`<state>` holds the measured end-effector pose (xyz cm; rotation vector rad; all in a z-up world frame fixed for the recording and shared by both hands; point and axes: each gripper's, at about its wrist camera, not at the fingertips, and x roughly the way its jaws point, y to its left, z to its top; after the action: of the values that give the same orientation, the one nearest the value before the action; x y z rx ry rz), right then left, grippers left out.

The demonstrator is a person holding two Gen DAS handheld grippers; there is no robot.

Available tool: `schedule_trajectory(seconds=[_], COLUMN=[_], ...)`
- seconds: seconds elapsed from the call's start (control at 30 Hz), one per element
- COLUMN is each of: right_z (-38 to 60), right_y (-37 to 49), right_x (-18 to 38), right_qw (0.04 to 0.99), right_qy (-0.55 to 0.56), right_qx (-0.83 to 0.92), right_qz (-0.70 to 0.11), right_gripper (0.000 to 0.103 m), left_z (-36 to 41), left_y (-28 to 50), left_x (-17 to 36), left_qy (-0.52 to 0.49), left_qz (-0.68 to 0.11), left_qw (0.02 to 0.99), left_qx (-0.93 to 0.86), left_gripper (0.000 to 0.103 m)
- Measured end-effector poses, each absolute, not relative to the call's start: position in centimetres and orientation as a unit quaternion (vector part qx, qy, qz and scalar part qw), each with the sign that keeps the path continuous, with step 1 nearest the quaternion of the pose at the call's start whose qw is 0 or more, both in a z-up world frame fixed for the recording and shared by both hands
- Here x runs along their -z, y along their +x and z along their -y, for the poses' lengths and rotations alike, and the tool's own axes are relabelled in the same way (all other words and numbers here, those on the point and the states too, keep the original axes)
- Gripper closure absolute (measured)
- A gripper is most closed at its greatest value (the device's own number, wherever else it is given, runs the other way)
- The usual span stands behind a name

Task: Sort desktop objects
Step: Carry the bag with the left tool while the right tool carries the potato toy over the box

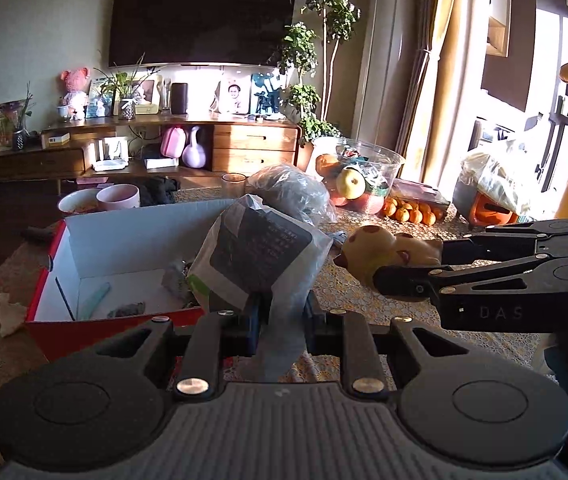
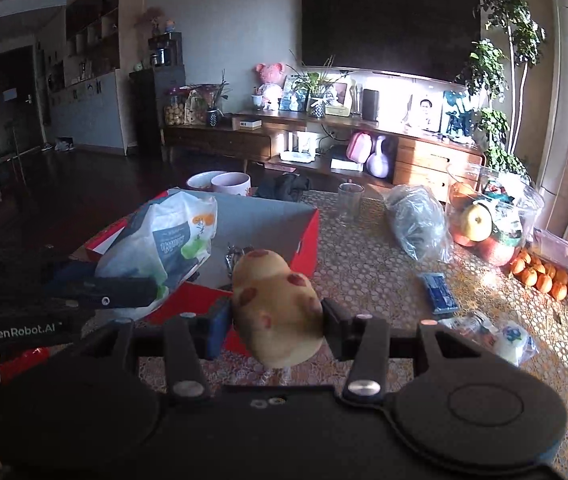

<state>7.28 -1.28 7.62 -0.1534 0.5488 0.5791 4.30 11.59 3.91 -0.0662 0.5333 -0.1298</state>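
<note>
In the left wrist view my left gripper (image 1: 282,312) is shut on the lower edge of a white plastic packet (image 1: 260,252) with a dark label and green print. The packet hangs over the front wall of a red cardboard box (image 1: 96,332) with a white inside. My right gripper (image 1: 412,266) comes in from the right, shut on a yellow toy with red spots (image 1: 380,250). In the right wrist view the toy (image 2: 276,304) sits between the pads of the right gripper (image 2: 277,326), just in front of the box (image 2: 308,236). The left gripper (image 2: 124,280) holds the packet (image 2: 172,240) at the left.
On the lace-covered table (image 2: 372,264) stand a glass cup (image 2: 350,202), a crumpled clear bag (image 2: 416,220), a clear fruit bowl (image 2: 488,216), oranges (image 2: 544,276), a blue packet (image 2: 440,294) and small wrapped items (image 2: 500,336). Two bowls (image 2: 228,182) sit behind the box. Small items lie inside it.
</note>
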Motion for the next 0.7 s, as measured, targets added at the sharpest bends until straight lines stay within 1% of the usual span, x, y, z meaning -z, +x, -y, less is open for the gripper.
schedule_trajectory(seconds=[0.37, 0.7], right_z=[-1.8, -4.2], right_y=[10.2, 13.0], right_x=[-8.4, -7.7], right_qw=[0.912, 0.905], right_qy=[-0.086, -0.098], right_qx=[-0.303, -0.312], right_qz=[-0.263, -0.272], right_gripper=[0.055, 0.055], left_z=[-15.4, -18.2], left_y=[6.8, 10.2], left_x=[-4.8, -4.6], left_qy=[-0.007, 0.027], left_qz=[-0.269, -0.299], left_qw=[0.963, 0.954], left_qx=[0.027, 0.007], left_gripper=[0.083, 0.083])
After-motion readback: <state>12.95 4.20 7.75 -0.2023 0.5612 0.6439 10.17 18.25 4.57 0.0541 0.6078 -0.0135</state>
